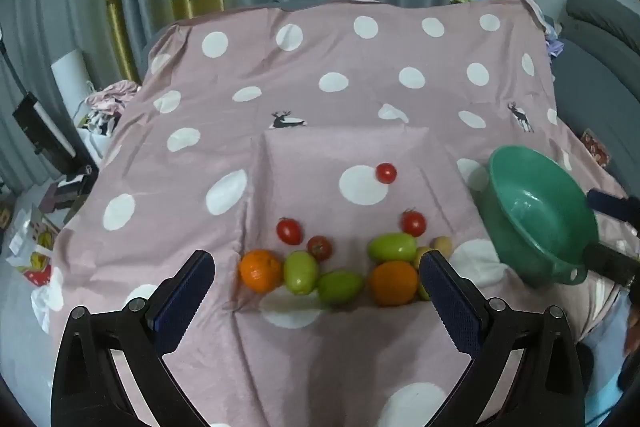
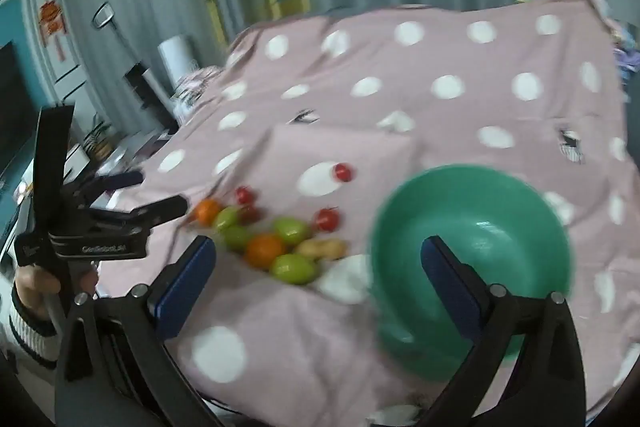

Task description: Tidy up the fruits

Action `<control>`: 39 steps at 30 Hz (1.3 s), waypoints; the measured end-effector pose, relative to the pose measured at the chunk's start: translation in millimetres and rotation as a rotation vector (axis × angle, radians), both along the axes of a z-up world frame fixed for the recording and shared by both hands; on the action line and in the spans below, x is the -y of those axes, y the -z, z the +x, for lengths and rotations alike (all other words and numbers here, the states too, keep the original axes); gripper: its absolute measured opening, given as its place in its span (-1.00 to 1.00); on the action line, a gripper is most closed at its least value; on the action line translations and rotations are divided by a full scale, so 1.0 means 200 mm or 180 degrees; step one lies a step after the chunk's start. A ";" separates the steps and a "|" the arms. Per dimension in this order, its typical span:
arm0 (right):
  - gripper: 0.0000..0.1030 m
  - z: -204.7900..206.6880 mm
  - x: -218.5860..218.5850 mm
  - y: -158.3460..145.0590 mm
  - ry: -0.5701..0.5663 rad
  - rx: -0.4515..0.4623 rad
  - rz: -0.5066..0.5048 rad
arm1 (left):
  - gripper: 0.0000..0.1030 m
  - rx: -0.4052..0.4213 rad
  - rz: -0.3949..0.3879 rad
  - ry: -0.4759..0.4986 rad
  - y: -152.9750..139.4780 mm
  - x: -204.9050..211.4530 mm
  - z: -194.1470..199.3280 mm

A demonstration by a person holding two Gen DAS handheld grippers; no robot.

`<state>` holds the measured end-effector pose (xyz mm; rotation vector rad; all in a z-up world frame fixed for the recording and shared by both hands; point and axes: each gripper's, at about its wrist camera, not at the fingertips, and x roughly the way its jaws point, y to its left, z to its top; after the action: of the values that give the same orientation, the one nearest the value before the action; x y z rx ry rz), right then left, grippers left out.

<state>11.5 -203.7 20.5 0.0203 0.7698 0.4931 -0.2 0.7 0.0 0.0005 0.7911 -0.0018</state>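
Bowl (image 1: 538, 223) at right of the left view sits tilted, apparently pinched at its rim by the right gripper (image 2: 318, 267) (its fingers look spread, so I cannot tell); it may slip. Fruits (image 1: 340, 263) cluster lower centre, and the round tomatoes (image 1: 386, 173) could roll off when nudged by the left gripper (image 1: 316, 287), spread wide and empty.

Right wrist view motion-blurred throughout; green bowl (image 2: 472, 259) partly hidden behind a finger. Yellowish fruits (image 1: 440, 247) half hidden by left gripper finger; right gripper's grasp unclear.
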 end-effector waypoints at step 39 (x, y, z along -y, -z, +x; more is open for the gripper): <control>1.00 0.05 -0.27 0.10 0.0003 -0.0195 -0.0276 | 0.98 -0.0120 -0.0207 0.0046 0.10 -0.11 -0.04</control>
<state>21.4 -150.2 -0.2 -0.0451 0.8506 0.4595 -7.3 22.7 -20.7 -0.0555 0.8286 -0.0412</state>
